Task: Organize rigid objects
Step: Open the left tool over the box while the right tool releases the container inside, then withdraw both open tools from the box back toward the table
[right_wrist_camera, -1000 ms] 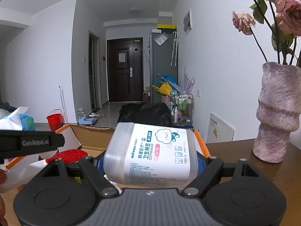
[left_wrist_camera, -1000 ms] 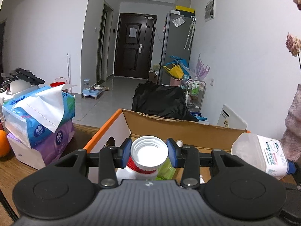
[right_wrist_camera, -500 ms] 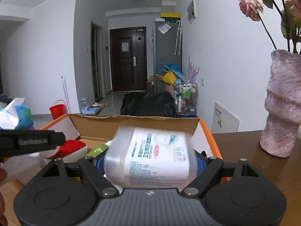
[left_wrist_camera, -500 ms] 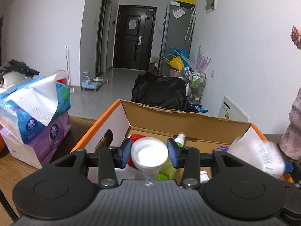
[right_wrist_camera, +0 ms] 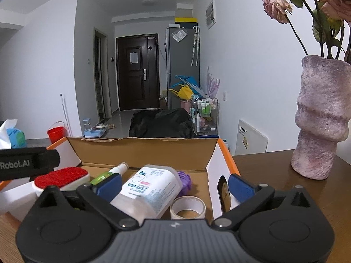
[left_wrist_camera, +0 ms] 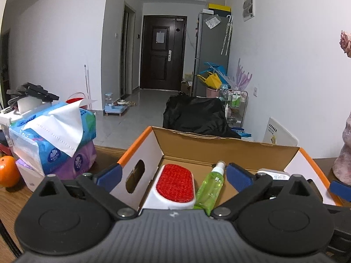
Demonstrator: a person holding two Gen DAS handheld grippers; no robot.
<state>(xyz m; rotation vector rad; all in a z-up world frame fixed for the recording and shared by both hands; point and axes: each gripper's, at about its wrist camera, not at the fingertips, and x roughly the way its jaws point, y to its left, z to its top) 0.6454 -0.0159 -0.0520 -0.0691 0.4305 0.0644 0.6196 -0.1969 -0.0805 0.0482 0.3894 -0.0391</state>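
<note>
L gripper: jaws opening, spread wide w/ nothing pinched; blue pads stand either side of the box's left part; lint brush & spray bottle show btwn them but lower, down in the box, untouched
R gripper: jaws opening too, spread wide; cotton-swab tub lies btwn the pads in view, left pad just beside its shoulder; can't tell if it touches; no squeeze visible; right pad sits outside the box's right wall
Box: open cardboard carton, orange edges, white end walls w/ oval hand-holes; sits on wood table; both grippers point over its near side
Lint brush: red pad on white body; lies in box at left, beside left wall
Spray bottle: green, clear w/ white nozzle; lies just right of brush, nozzle toward far wall
Cotton-swab tub: translucent, white printed label; on its side in box middle, tilted, leaning toward the right
Tape roll: pale ring, flat on box floor, near right corner; touching or just beside tub, can't tell which
Purple item: behind tub, mostly hidden; kind unclear
Tissue packs: blue pack stacked on purple one, sheet sticking out; on table left of box
Orange: at far left edge, beside packs
Vase: mottled pink, upright on table right of box, apart from it; dried roses in it
</note>
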